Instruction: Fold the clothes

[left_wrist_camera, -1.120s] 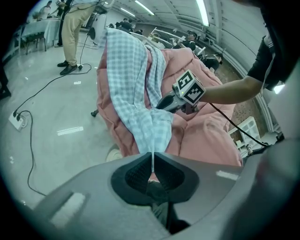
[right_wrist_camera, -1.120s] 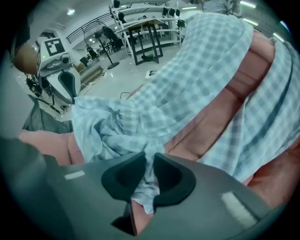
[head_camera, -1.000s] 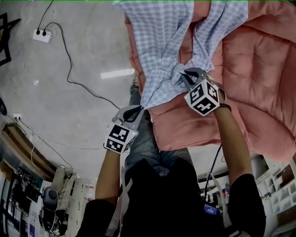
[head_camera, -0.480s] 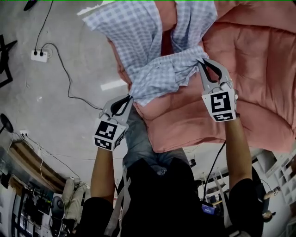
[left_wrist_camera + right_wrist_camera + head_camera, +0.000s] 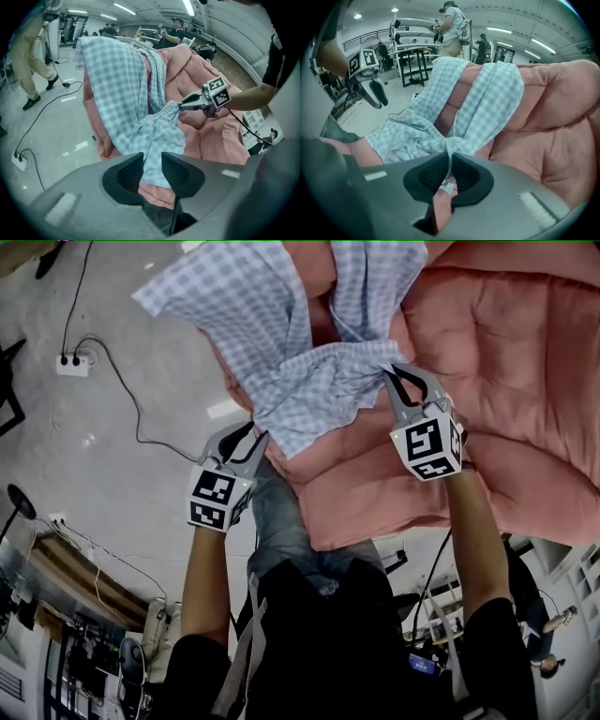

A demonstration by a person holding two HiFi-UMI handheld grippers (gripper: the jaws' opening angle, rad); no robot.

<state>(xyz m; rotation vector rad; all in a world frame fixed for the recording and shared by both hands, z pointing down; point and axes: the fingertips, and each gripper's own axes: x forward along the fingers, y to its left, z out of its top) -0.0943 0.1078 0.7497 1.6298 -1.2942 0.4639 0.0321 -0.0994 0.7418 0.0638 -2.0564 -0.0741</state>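
Note:
A blue-and-white checked garment [image 5: 281, 334] lies bunched over a pink quilt [image 5: 525, 381]. My right gripper [image 5: 394, 376] is shut on a gathered corner of the garment [image 5: 487, 98], and the cloth is pinched between its jaws [image 5: 450, 157]. My left gripper [image 5: 251, 435] is at the garment's lower left edge. Its jaws have just been opening, and in the left gripper view [image 5: 152, 157] they stand apart with the checked cloth [image 5: 126, 93] still hanging in the gap. The right gripper [image 5: 197, 99] also shows there, holding the far corner.
The quilt drapes over a raised surface whose near edge [image 5: 347, 531] is by my legs. A power strip [image 5: 70, 362] with a black cable [image 5: 141, 418] lies on the grey floor at left. People [image 5: 28, 61] and tables [image 5: 412, 56] stand farther off.
Both grippers have carried the garment up and apart, stretching the fold between them. The left gripper's jaws, shut on the cloth before, are now parted.

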